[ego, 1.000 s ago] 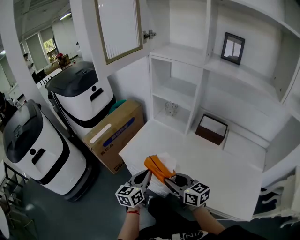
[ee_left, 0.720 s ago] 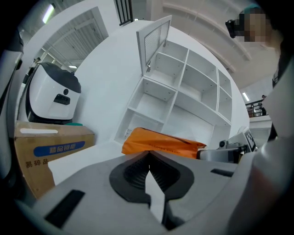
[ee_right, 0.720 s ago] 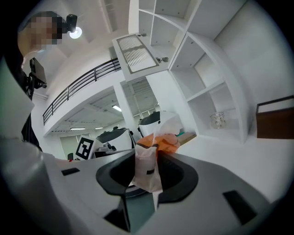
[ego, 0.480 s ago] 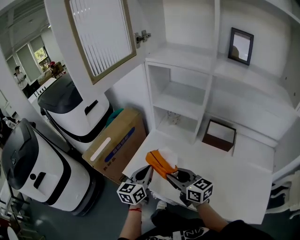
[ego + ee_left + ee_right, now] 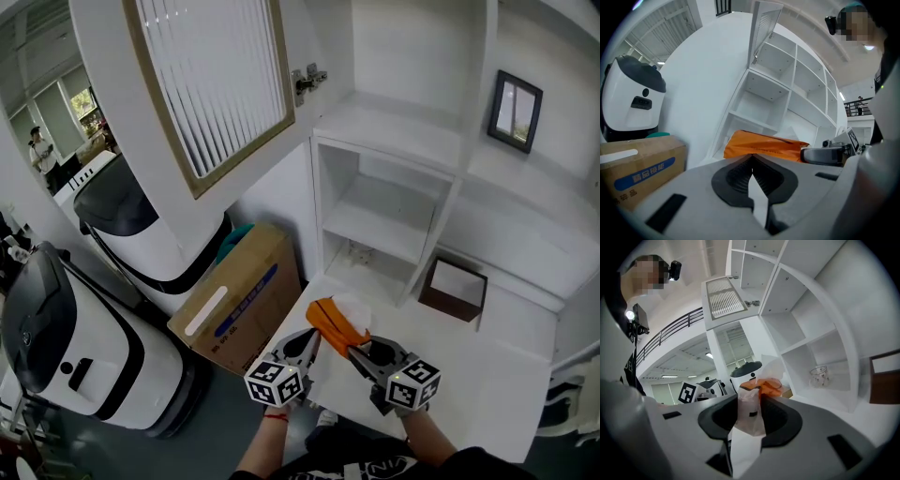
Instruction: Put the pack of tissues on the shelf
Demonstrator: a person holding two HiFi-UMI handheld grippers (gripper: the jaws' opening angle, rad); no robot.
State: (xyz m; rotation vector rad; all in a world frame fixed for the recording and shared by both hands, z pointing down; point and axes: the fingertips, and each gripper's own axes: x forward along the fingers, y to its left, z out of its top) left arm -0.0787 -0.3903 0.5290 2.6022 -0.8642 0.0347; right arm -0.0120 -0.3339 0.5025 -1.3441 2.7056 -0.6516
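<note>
Head view: right gripper [image 5: 357, 349] held the pack of tissues [image 5: 334, 322] pinched, pack projecting forward toward the shelf [image 5: 389, 217]; left gripper [image 5: 308, 344] was closed on nothing

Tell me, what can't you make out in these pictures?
Print on the pack of tissues: too small in head view, covered by the right gripper in its own view.
Glass jar: contents too small to tell, right gripper view.
Framed picture: image too small, head view.
Cardboard box: label blurred, left gripper view.

Grey left gripper [image 5: 751, 158], red wristband [image 5: 271, 419]
</note>
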